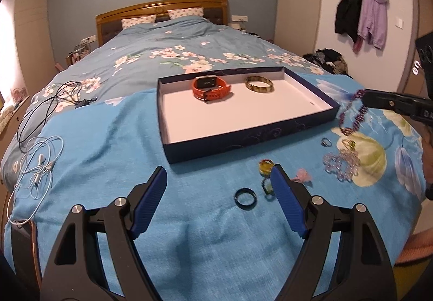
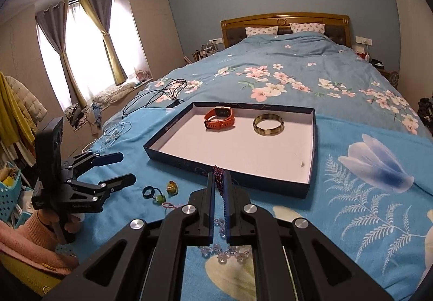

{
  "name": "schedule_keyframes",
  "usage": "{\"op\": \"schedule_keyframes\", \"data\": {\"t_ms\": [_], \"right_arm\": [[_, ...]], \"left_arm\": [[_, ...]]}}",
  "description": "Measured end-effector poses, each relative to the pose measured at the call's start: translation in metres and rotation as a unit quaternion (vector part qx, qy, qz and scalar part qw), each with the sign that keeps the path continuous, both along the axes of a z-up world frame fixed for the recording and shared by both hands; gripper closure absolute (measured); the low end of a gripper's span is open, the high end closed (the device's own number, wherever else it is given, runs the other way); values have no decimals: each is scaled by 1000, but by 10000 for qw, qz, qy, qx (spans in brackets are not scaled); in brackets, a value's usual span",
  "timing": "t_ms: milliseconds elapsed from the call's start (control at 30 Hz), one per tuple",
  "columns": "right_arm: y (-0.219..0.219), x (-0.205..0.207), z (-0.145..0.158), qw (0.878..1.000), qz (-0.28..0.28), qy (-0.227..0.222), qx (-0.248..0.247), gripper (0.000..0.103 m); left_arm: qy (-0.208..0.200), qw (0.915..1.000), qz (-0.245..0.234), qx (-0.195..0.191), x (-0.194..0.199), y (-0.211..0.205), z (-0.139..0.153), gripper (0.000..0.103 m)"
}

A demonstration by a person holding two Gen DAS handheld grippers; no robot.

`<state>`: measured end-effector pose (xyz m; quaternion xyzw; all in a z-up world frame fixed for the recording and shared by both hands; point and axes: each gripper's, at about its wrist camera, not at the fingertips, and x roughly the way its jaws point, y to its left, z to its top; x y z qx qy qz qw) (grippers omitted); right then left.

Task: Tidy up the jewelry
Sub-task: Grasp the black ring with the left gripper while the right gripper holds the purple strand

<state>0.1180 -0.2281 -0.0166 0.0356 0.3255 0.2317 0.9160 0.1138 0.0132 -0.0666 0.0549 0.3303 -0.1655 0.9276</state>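
Observation:
A dark blue tray (image 1: pixel 243 136) (image 2: pixel 312 138) lies on the bed and holds an orange watch (image 1: pixel 211 87) (image 2: pixel 219 117) and a yellow-green bangle (image 1: pixel 259 83) (image 2: pixel 268 125). My right gripper (image 2: pixel 219 175) (image 1: pixel 365 98) is shut on a purple bead bracelet (image 1: pixel 353 114) (image 2: pixel 218 176), held above the blanket near the tray's near edge. My left gripper (image 1: pixel 217 173) (image 2: pixel 121 165) is open and empty, low over the blanket. Ahead of it lie a black ring (image 1: pixel 245 195) (image 2: pixel 148 191), a yellow ring (image 1: pixel 265 167) (image 2: pixel 171 187), a green bead piece (image 1: pixel 268 187) (image 2: pixel 159 199) and a clear bead bracelet (image 1: pixel 341 163) (image 2: pixel 224 252).
A small ring (image 1: pixel 326 142) and a pink tassel (image 1: pixel 301 175) lie right of the tray. White earphones (image 1: pixel 40 165) (image 2: pixel 113 133) and black cables (image 1: pixel 56 100) (image 2: pixel 159 95) lie on the bed's left side. A phone (image 1: pixel 23 222) sits at the left edge.

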Motion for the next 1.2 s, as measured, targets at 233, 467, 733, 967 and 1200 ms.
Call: {"op": "schedule_keyframes", "data": {"t_ms": [233, 467, 733, 967, 1200], "right_arm": [[2, 1, -6, 10000, 19, 63, 40, 99], [6, 2, -11, 9999, 71, 117, 52, 99], [7, 3, -13, 9998, 107, 156, 87, 98], [8, 4, -13, 9997, 121, 170, 130, 98], [8, 5, -11, 9997, 132, 156, 147, 98]], "left_arm": [[245, 9989, -359, 195, -2, -15, -9, 36], [726, 9958, -382, 405, 13, -23, -25, 51], [976, 9930, -482, 456, 22, -26, -35, 60], [995, 9921, -647, 400, 18, -30, -36, 76], [967, 9924, -646, 391, 16, -30, -34, 81]]}}
